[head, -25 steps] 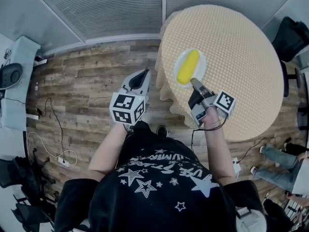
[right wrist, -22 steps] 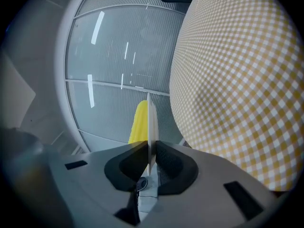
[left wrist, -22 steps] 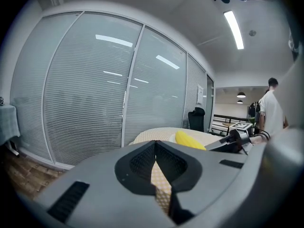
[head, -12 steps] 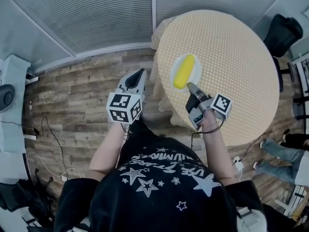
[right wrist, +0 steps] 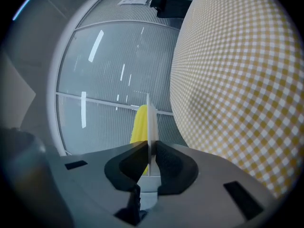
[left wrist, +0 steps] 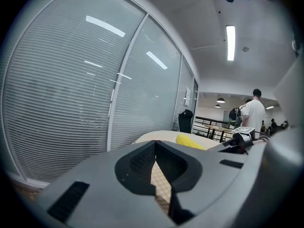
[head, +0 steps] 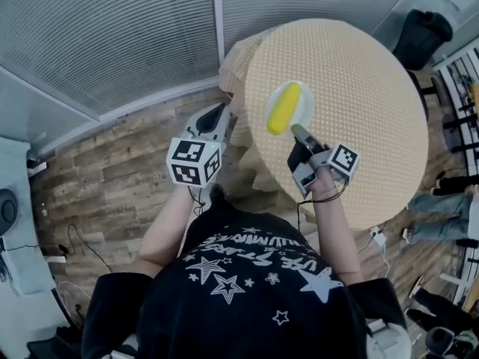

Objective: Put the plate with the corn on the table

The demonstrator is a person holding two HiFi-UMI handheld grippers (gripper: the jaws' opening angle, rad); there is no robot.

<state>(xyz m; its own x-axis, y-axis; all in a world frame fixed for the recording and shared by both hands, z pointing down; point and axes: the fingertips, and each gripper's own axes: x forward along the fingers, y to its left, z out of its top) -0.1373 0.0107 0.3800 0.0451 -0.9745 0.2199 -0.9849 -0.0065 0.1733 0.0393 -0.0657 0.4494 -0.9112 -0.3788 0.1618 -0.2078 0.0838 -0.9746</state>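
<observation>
A white plate (head: 301, 98) carries a yellow corn cob (head: 283, 108) over the near-left part of a round table (head: 359, 88) with a yellow checked cloth. My right gripper (head: 297, 130) is shut on the plate's near rim. In the right gripper view the plate (right wrist: 151, 122) stands edge-on between the jaws of the right gripper (right wrist: 150, 148), with the corn (right wrist: 140, 123) on one side and a gap to the table (right wrist: 237, 80). My left gripper (head: 221, 109) hangs left of the table, shut and empty. In its own view the left gripper (left wrist: 153, 146) points at the corn (left wrist: 191, 141).
A glass wall with blinds (head: 127, 36) runs along the far left. A black chair (head: 421, 28) stands beyond the table. A person's legs (head: 441, 202) show at the right. Wooden floor (head: 97, 178) lies below my left gripper. People (left wrist: 254, 114) stand far off.
Both grippers have travelled along with the person, and the plate with the corn now hangs further in over the table. The right gripper's hold on the plate's rim is unchanged.
</observation>
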